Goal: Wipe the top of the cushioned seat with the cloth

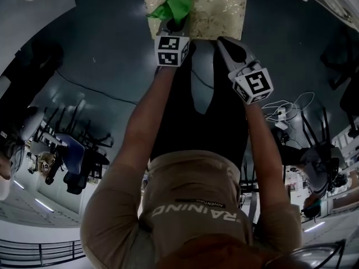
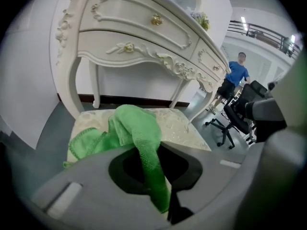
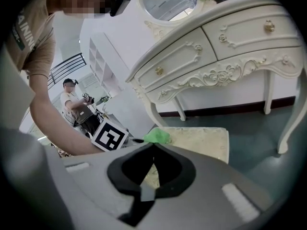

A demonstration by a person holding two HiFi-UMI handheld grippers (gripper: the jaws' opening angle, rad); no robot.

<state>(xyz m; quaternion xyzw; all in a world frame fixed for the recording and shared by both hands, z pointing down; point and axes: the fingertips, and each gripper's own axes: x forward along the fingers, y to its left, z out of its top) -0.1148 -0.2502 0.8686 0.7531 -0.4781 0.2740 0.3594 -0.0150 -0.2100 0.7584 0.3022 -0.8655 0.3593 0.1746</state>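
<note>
The cushioned seat (image 1: 216, 10) has a pale patterned top and stands at the upper middle of the head view. A green cloth (image 1: 174, 5) lies bunched on its left part. My left gripper (image 1: 173, 26) is shut on the cloth at the seat's near edge. In the left gripper view the cloth (image 2: 136, 131) runs through my left gripper (image 2: 146, 153) and spreads onto the seat (image 2: 184, 126). My right gripper (image 1: 224, 42) hangs just off the seat's near edge, shut with nothing in it. In the right gripper view its tips (image 3: 153, 145) meet before the seat (image 3: 204, 140) and cloth (image 3: 158, 136).
A white carved dressing table (image 2: 144, 32) with drawers stands right behind the seat. Black office chairs (image 2: 240, 114) and a person in a blue shirt (image 2: 236, 78) are to the right. Cables (image 1: 286, 108) lie on the dark floor. Another person (image 3: 76, 104) stands far off.
</note>
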